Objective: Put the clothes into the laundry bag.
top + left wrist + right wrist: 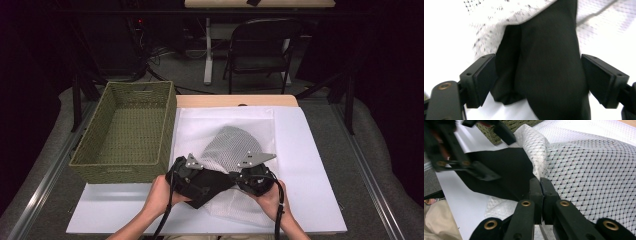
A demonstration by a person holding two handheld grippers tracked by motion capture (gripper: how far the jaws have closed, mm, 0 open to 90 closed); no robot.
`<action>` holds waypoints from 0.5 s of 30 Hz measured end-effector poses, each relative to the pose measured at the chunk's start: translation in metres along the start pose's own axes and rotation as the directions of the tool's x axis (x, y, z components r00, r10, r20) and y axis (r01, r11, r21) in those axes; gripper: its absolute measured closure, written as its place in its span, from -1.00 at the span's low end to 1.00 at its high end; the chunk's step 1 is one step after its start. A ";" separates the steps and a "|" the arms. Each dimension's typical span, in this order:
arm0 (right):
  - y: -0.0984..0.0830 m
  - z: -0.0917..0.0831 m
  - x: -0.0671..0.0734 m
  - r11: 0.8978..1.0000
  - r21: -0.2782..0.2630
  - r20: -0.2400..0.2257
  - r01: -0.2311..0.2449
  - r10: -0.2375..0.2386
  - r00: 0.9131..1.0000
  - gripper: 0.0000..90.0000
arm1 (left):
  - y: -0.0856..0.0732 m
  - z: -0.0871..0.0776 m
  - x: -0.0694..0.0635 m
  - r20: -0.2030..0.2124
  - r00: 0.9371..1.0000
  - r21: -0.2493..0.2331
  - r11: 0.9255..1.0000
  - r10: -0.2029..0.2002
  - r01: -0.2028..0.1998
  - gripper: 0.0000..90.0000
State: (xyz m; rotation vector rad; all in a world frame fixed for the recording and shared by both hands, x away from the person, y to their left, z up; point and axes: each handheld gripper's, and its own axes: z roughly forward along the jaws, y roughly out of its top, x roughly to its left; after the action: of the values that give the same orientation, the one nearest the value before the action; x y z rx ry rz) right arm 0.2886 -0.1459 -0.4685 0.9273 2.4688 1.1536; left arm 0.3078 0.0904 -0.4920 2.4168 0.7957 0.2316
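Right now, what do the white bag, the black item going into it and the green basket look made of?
White bag: soft synthetic mesh, by its open weave. Black item: matte cloth, apparently, folding limply. Green basket: woven cord or fibre, probably; ribbed walls.

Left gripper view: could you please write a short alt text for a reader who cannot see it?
A dark folded cloth lies between the two open jaws of the left hand-held gripper, and neither pad presses on it. Its far end goes under a white mesh bag that lies on a white surface.
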 end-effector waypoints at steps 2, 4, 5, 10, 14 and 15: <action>0.000 0.000 0.000 1.000 0.005 0.002 0.003 -0.003 1.000 0.97 | -0.005 -0.003 -0.003 -0.007 1.000 -0.001 1.000 0.003 -0.003 -0.68; -0.001 0.001 0.000 1.000 0.006 0.002 0.003 -0.003 1.000 0.97 | -0.011 -0.004 -0.005 -0.008 1.000 0.007 1.000 0.012 -0.012 -0.66; -0.001 0.001 0.000 1.000 0.009 0.003 0.003 -0.003 1.000 0.97 | -0.014 -0.002 -0.006 -0.011 1.000 0.006 1.000 0.012 -0.012 -0.64; -0.001 0.002 0.000 1.000 0.012 0.002 -0.001 0.001 1.000 0.97 | -0.025 0.017 -0.001 0.042 0.999 -0.026 1.000 0.000 0.001 -0.06; 0.000 0.002 0.002 1.000 0.015 -0.001 0.007 -0.007 1.000 0.97 | -0.023 0.022 -0.001 0.058 0.998 -0.059 0.998 -0.012 0.015 0.58; 0.000 0.002 0.002 1.000 0.009 -0.003 0.006 -0.006 1.000 0.97 | -0.020 0.023 -0.002 0.057 0.998 -0.053 0.998 -0.013 0.016 0.67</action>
State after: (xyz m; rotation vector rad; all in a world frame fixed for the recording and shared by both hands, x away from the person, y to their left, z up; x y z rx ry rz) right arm 0.2878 -0.1432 -0.4692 0.9206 2.4796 1.1433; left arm 0.3035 0.0914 -0.5221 2.3557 0.7719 0.1761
